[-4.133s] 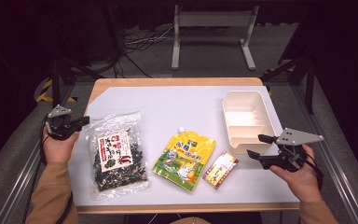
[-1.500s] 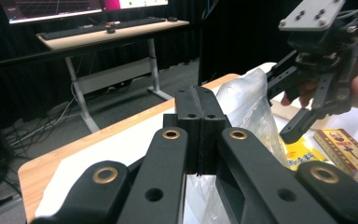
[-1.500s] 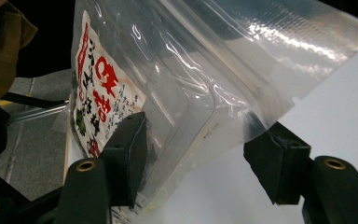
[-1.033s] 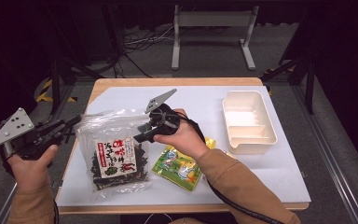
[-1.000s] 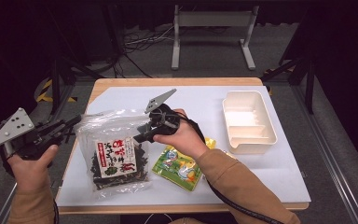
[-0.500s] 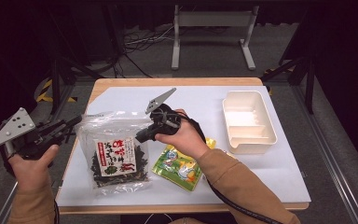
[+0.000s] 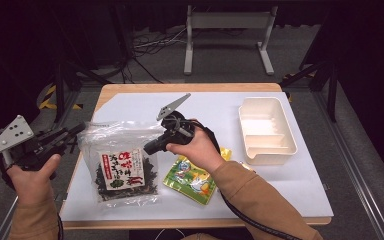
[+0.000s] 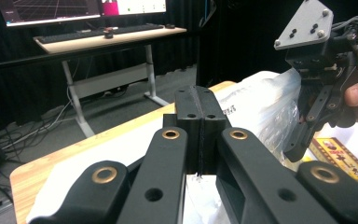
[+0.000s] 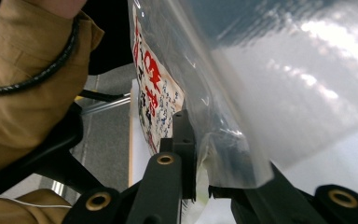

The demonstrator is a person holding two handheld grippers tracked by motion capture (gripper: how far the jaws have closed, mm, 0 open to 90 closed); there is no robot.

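Lying on the white-covered counter (image 7: 230,107), toward its left side, a clear seaweed bag (image 7: 122,167) with a white label in red and black print and dark flakes inside. Gripped at the bag's upper right edge by the right tool (image 7: 152,146), jaws having just been closing, now pinching the clear plastic between the pads, as seen close up in the right gripper view where the film (image 9: 242,116) folds over the black jaws and the label shows just behind. Held by a hand in a tan sleeve (image 7: 260,200) reaching across from the lower right, cable trailing along the forearm. Off the counter's left edge, just beside the bag's upper left corner, the left tool (image 7: 77,129), jaws pressed together with nothing between them, pads meeting flat in the left gripper view (image 8: 198,119); pointed toward the bag, apart from it by a small gap. Just right of the bag, partly under the right forearm, a yellow-green snack pouch (image 7: 192,180). Farther right, well apart, a cream compartment tray (image 7: 266,131) standing empty near the counter's right side. In the left gripper view, beside the right tool, a small yellow box (image 8: 340,156).
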